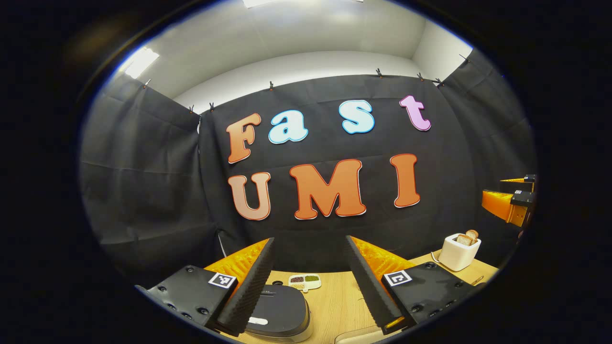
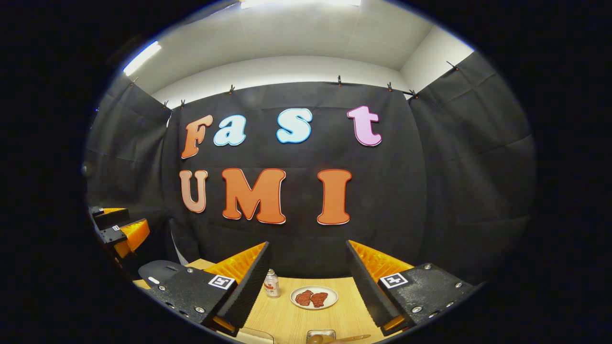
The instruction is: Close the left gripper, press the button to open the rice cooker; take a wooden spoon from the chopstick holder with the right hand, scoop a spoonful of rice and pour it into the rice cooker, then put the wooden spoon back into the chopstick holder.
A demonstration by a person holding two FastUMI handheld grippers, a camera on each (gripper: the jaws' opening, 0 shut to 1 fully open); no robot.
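Observation:
In the left gripper view the rice cooker (image 1: 282,310) sits low on the wooden table (image 1: 334,306), its dark lid down and a pale button (image 1: 260,321) on the near side. My left gripper (image 1: 311,239) hangs open above and behind it, holding nothing. In the right gripper view my right gripper (image 2: 308,243) is open and empty too. A wooden spoon (image 2: 337,338) pokes in at the bottom edge beside a small clear container (image 2: 320,332). The rice cooker (image 2: 160,272) shows at the left there, with the left gripper (image 2: 136,219) above it.
A white divided dish of grains (image 1: 304,281) lies beyond the cooker. A white toaster with bread (image 1: 459,251) stands at the right, and the right gripper (image 1: 492,188) hovers above it. Ahead of the right gripper stand a small bottle (image 2: 271,283) and a plate of red meat (image 2: 313,297).

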